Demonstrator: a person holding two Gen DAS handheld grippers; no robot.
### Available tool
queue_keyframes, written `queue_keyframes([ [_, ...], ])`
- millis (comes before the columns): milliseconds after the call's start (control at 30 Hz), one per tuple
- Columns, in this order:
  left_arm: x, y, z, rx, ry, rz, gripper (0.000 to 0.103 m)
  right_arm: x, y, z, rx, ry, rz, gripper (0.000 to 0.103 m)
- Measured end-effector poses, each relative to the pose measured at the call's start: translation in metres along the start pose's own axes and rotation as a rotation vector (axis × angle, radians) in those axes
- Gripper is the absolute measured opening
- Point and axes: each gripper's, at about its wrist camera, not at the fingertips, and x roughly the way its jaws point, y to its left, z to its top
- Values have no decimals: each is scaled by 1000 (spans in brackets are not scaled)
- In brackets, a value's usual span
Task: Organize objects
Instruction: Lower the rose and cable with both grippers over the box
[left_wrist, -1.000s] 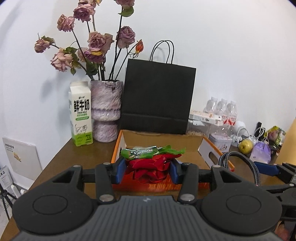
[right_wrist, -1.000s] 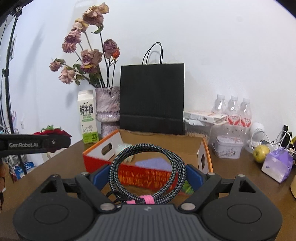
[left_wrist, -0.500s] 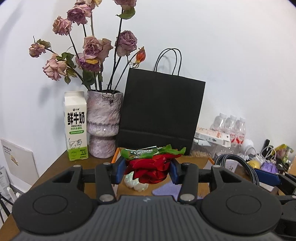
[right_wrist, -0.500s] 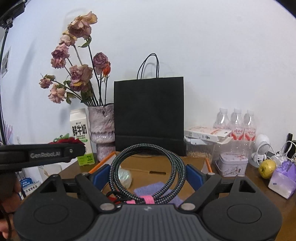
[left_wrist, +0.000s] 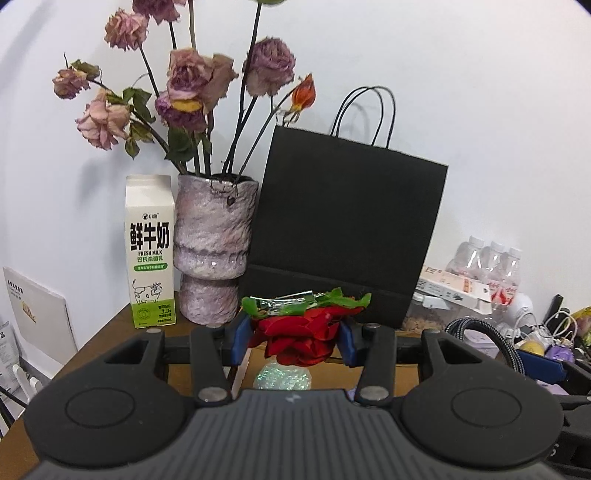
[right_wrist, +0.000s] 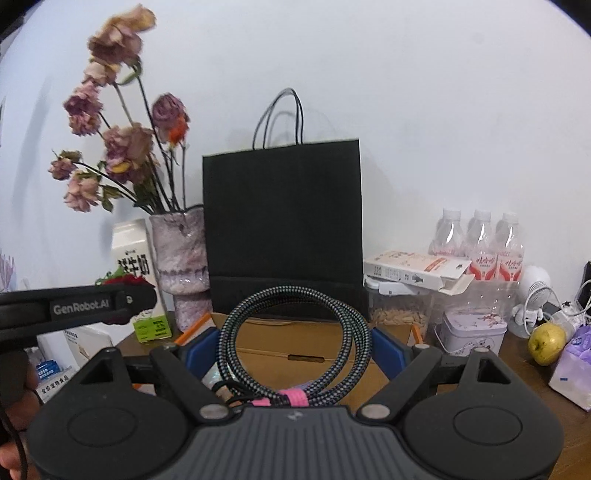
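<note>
The left gripper (left_wrist: 293, 341) squeezes a red cloth rose (left_wrist: 299, 338) tight between its blue fingers, and the right gripper (right_wrist: 293, 352), spread wide, grips a looped cable (right_wrist: 295, 339).

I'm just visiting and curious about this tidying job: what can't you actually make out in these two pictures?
- Cardboard box: its floor is mostly hidden in both views by the tongs' bodies and their loads.
- Black paper bag: contents hidden, only the outside shows.
- Glittery bundle, left view: mostly covered by the red fabric rose.
- Braided cable coil, right view: plug ends hidden.
- Dried flowers: top blooms cut off by the left view's edge.
</note>
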Motion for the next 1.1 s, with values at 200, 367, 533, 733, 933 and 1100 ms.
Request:
queue_keyframes([
  [200,21,-3,-9,9,15,7,47,26,-10,-3,21,40,-12,86],
  [367,35,-8,-19,28,0,34,47,42,-15,-10,38,48,-37,86],
  [533,50,-11,-30,38,1,27,47,56,-17,-19,39,50,-61,86],
  [733,63,-14,-41,56,20,35,47,65,-17,-27,34,43,-73,86],
  [933,73,-16,-49,70,35,43,47,77,-18,-34,26,62,-115,86],
  [1100,79,-14,-52,68,54,37,48,83,-19,-37,20,82,-143,87],
])
